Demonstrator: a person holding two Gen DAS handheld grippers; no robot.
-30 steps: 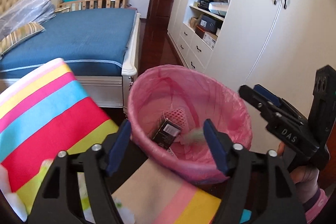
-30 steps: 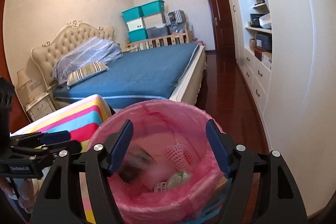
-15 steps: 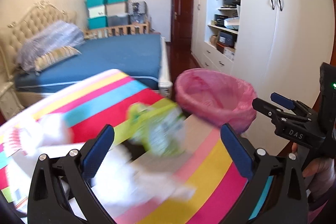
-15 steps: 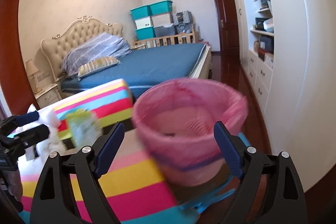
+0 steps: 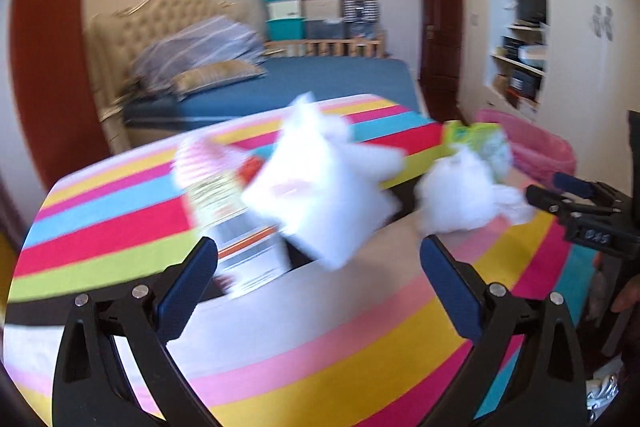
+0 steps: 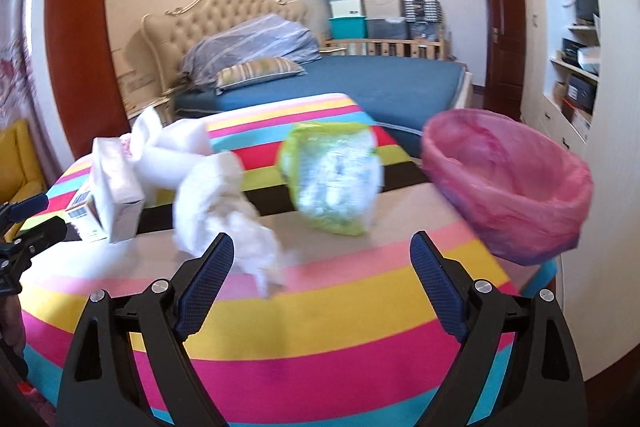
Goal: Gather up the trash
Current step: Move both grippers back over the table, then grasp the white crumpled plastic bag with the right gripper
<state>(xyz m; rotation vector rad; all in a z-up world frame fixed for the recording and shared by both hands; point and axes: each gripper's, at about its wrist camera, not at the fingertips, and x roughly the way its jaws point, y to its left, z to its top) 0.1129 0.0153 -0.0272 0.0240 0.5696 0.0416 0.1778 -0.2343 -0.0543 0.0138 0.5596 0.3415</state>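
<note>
Trash lies on a striped table [image 6: 320, 311]: a green-edged plastic wrapper [image 6: 332, 175], crumpled white tissue [image 6: 224, 199], white foam pieces [image 6: 172, 147] and a small white carton [image 6: 112, 187]. A bin with a pink liner [image 6: 508, 183] stands at the table's right end. My right gripper [image 6: 320, 279] is open and empty, in front of the tissue and wrapper. My left gripper [image 5: 318, 285] is open and empty, just before a blurred white packet [image 5: 320, 195] and carton [image 5: 240, 239]. The tissue [image 5: 460, 195], wrapper [image 5: 480, 139] and bin [image 5: 532, 147] show to its right.
A bed with blue cover [image 6: 360, 83] stands behind the table, white wardrobes and shelves [image 6: 576, 67] on the right, stacked storage boxes [image 6: 360, 7] at the back. The right gripper's fingers [image 5: 568, 203] reach in at the left wrist view's right edge.
Both grippers have pulled back from over the pink bin and swung left toward the trash on the table. Both stay open and empty.
</note>
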